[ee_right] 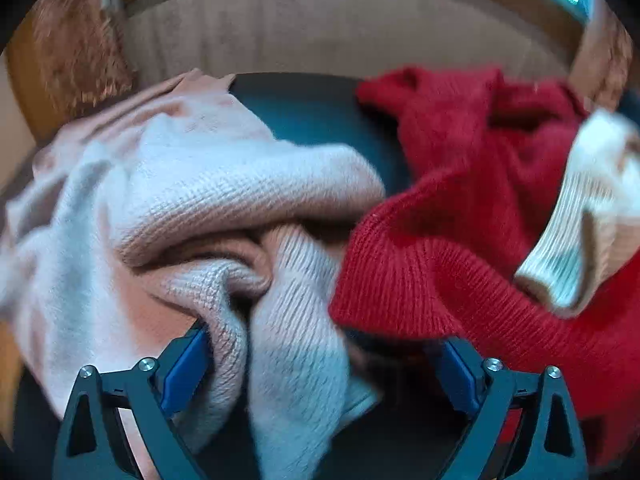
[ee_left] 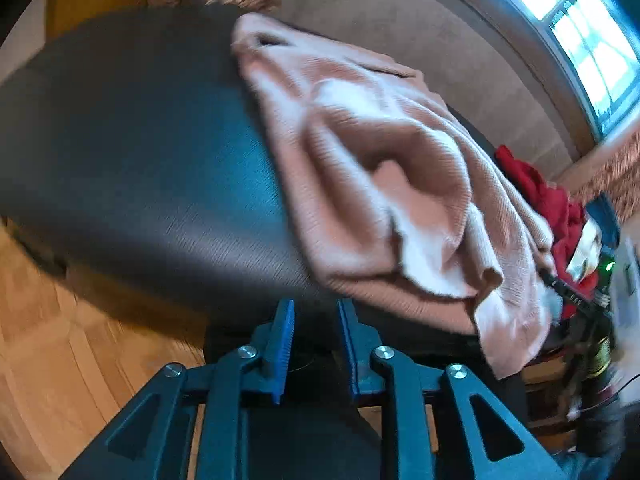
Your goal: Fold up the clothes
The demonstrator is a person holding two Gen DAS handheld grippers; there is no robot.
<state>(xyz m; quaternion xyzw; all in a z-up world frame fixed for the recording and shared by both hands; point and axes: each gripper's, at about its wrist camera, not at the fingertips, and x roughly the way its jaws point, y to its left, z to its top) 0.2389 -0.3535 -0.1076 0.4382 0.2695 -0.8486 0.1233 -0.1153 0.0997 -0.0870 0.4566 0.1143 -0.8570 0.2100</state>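
Observation:
A crumpled pink knit sweater (ee_left: 380, 168) lies on the dark round table (ee_left: 140, 140), its lower edge hanging over the near rim. My left gripper (ee_left: 316, 320) hovers at that rim, left of the sweater's hem, open by a narrow gap with nothing between the pads. In the right wrist view the pink sweater (ee_right: 224, 192) bunches up between the fingers of my right gripper (ee_right: 324, 336), which is wide open around a fold of it. A red knit sweater (ee_right: 460, 208) lies to the right, touching the pink one.
A cream ribbed cuff (ee_right: 572, 248) rests on the red sweater (ee_left: 548, 200). A beige sofa (ee_right: 340, 28) stands behind the table (ee_right: 312, 112), and a window (ee_left: 580, 20) is at the upper right. Wooden floor (ee_left: 60, 340) lies left of the table.

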